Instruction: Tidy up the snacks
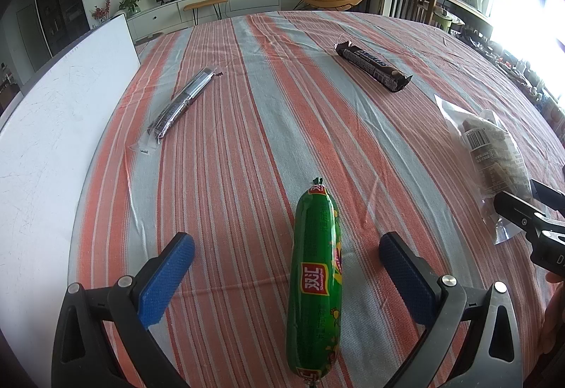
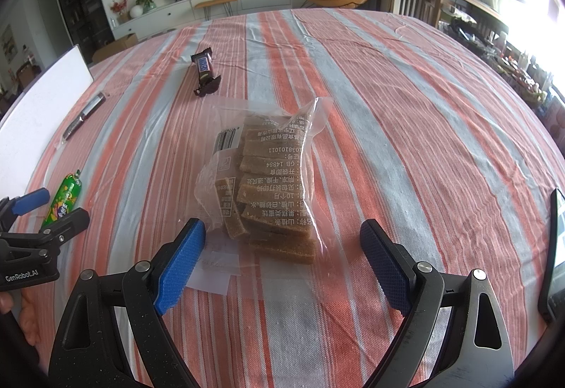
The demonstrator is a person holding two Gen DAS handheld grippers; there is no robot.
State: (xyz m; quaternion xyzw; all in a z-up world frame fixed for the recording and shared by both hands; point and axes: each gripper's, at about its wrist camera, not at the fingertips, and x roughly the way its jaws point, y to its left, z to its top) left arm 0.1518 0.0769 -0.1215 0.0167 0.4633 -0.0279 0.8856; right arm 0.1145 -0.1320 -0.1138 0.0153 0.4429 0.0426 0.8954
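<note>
- In the left wrist view the left gripper [image 1: 286, 252] fills the bottom of the frame, jaws spread wide, blue pads [image 1: 168, 276] well apart.
- A green sausage [image 1: 314, 285] lies lengthwise between those pads at bottom centre, touching neither, resting on the striped cloth [image 1: 247, 126].
- At the right edge of that view the right gripper [image 1: 529, 222] shows only in part, its black tip over the near end of the clear bag [image 1: 494, 148].
- In the right wrist view the right gripper [image 2: 282, 239] sits at the bottom of the frame, jaws wide, holding nothing.
- The bag [image 2: 268, 176] of brown bars lies at frame centre, its near end between the pads; whether a pad touches it cannot be told.
- At lower left of that view the left gripper [image 2: 46, 208] straddles the sausage [image 2: 65, 199]; part of a hand [image 2: 24, 314] shows below it.
- Farther off, left of centre in the left wrist view, lies a thin dark stick pack [image 1: 183, 103] in a clear wrapper.
- Beyond, upper right of centre, lies a Snickers bar [image 1: 374, 65], well apart from the rest.
- A white board [image 1: 53, 126] runs along the cloth's left edge.
- A dark flat object [image 2: 558, 246] stands at the right edge of the right wrist view.
</note>
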